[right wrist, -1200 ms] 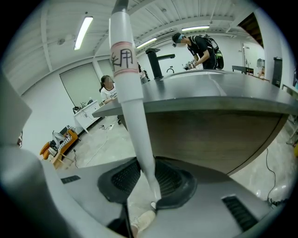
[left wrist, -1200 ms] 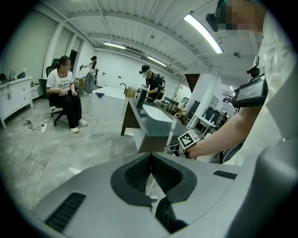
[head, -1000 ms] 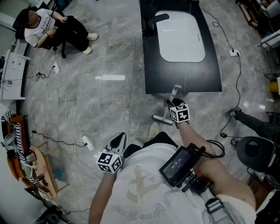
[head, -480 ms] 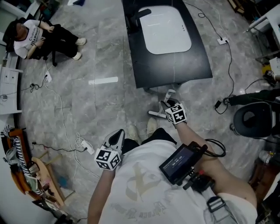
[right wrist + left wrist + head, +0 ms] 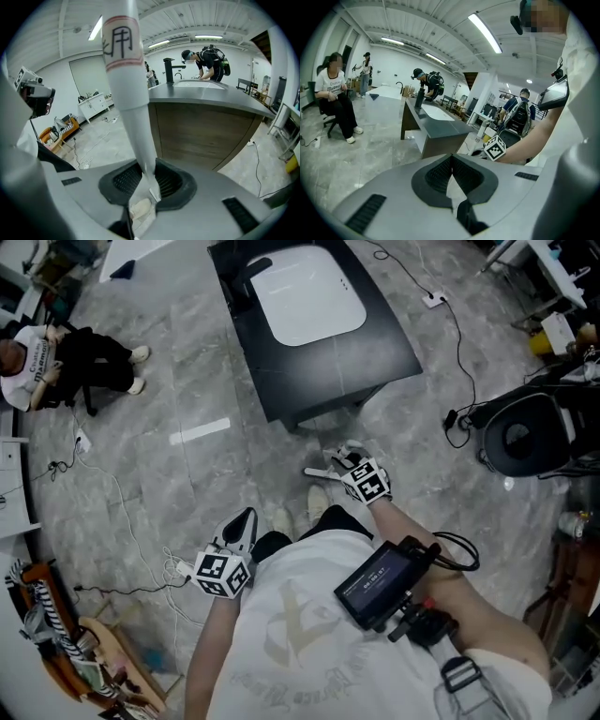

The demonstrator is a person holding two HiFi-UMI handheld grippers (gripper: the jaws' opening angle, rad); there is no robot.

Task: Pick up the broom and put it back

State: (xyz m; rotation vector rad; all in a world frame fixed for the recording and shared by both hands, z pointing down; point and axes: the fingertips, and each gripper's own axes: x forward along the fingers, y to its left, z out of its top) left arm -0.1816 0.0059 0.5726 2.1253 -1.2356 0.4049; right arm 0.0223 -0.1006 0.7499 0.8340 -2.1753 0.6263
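Observation:
The broom's white handle [image 5: 126, 70], with a red-edged label near its top, rises between the jaws of my right gripper [image 5: 147, 176], which is shut on it. In the head view that gripper [image 5: 349, 461] is just in front of the black counter's near corner, and the broom's white lower part [image 5: 321, 472] sticks out to its left over the floor. My left gripper [image 5: 241, 527] hangs low at the person's left side. Its pads [image 5: 440, 172] meet with nothing between them.
A black counter [image 5: 375, 343] with a white sink basin stands ahead. A person sits on a chair at far left [image 5: 66, 357]. Cables and a power strip [image 5: 178, 568] lie on the grey floor. An office chair [image 5: 525, 432] is at right. The person's shoes [image 5: 317, 504] are near the broom.
The head view has swung, so the counter now sits further left and tilted. My right gripper with the broom has shifted a little left in the picture. The left gripper has barely moved.

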